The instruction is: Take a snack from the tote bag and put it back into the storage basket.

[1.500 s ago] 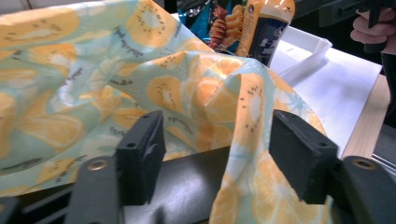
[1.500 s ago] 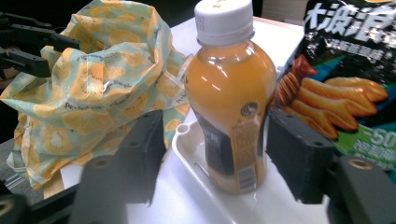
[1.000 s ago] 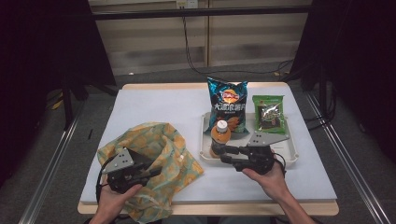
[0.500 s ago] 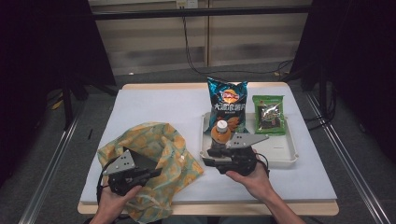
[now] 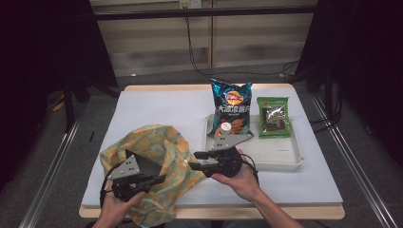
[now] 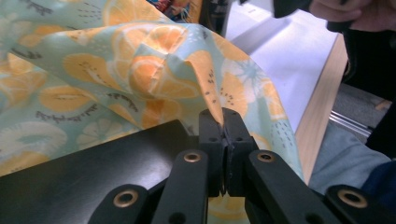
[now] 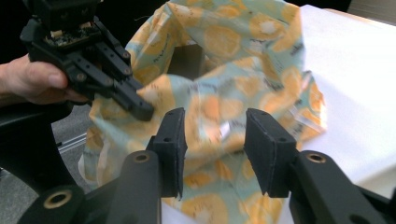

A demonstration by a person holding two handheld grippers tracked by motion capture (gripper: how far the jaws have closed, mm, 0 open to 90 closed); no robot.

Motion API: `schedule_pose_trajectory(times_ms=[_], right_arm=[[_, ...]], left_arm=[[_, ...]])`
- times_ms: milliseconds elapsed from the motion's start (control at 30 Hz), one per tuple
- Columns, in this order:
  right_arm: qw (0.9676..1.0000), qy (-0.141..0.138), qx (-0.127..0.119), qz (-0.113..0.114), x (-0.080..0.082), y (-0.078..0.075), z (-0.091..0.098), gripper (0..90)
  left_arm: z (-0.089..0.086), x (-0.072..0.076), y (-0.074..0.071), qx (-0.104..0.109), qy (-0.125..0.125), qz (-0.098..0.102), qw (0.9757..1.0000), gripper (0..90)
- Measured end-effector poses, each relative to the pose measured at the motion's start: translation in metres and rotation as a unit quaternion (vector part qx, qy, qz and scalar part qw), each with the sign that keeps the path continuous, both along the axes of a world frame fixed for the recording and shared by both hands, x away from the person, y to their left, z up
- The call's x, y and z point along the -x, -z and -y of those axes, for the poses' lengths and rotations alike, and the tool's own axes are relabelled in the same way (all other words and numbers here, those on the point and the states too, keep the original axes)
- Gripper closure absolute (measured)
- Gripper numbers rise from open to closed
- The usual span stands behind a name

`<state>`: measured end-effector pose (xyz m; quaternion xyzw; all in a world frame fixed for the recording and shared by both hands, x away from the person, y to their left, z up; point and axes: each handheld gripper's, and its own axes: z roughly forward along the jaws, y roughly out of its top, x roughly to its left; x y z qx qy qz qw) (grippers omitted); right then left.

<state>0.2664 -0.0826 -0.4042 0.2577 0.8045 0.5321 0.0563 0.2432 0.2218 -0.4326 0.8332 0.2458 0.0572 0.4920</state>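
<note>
While my left gripper (image 6: 225,140) stays clamped on a fold of the orange-print fabric bag (image 5: 157,166) at the lower left of the high view, my right gripper (image 5: 196,160) sits just right of the bag at lower centre, jaws apart with nothing pinched between them. In the right gripper view the bag's rim (image 7: 219,93) hangs straight ahead of those open jaws, with the left gripper (image 7: 135,105) biting the cloth at the upper left.

My judgement is that the step is to take the opposite edge and spread the mouth. To do it well, I'd slide the right jaws over a single layer of the near rim, not a bunched wad, and close fully before pulling. I'd keep the left grip steady as the anchor and pull apart gently. The chip bag (image 5: 231,110), seaweed packet (image 5: 273,117) and bottle (image 5: 226,128) wait on the tray (image 5: 285,156) at centre right.
</note>
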Motion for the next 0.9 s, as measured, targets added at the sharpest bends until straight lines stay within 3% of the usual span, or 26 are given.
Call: schedule_pose_trajectory(times_ms=[100, 167, 300, 600, 700, 800, 900], right_arm=[[1.0000, -0.005, -0.004, -0.001, -0.004, 0.000, -0.009, 60.1], [1.0000, -0.006, -0.007, 0.000, -0.005, 0.000, -0.013, 60.4], [0.9999, -0.014, -0.008, 0.000, -0.011, -0.003, -0.025, 61.3], [0.9995, -0.033, 0.000, -0.002, -0.026, -0.007, -0.055, 65.4], [0.9986, -0.047, 0.015, -0.016, -0.034, 0.000, -0.073, 66.9], [0.9982, -0.053, 0.012, -0.026, -0.037, 0.006, -0.079, 68.3], [0.9976, -0.059, 0.023, -0.028, -0.040, 0.011, -0.088, 69.1]], left_arm=[[0.000, 0.001, 0.000, -0.003, -0.002, 0.006, 1.0000, 88.9], [0.000, 0.002, 0.001, 0.002, -0.003, 0.003, 1.0000, 89.2], [0.000, 0.001, 0.003, -0.007, -0.003, 0.000, 1.0000, 89.3], [0.003, 0.001, 0.005, -0.020, 0.013, -0.002, 0.9997, 89.3], [0.005, 0.002, 0.005, -0.017, 0.007, -0.002, 0.9998, 89.3], [0.007, 0.003, 0.004, -0.013, 0.007, -0.005, 0.9999, 89.2], [0.008, 0.005, 0.006, -0.024, 0.014, -0.012, 0.9995, 88.6]])
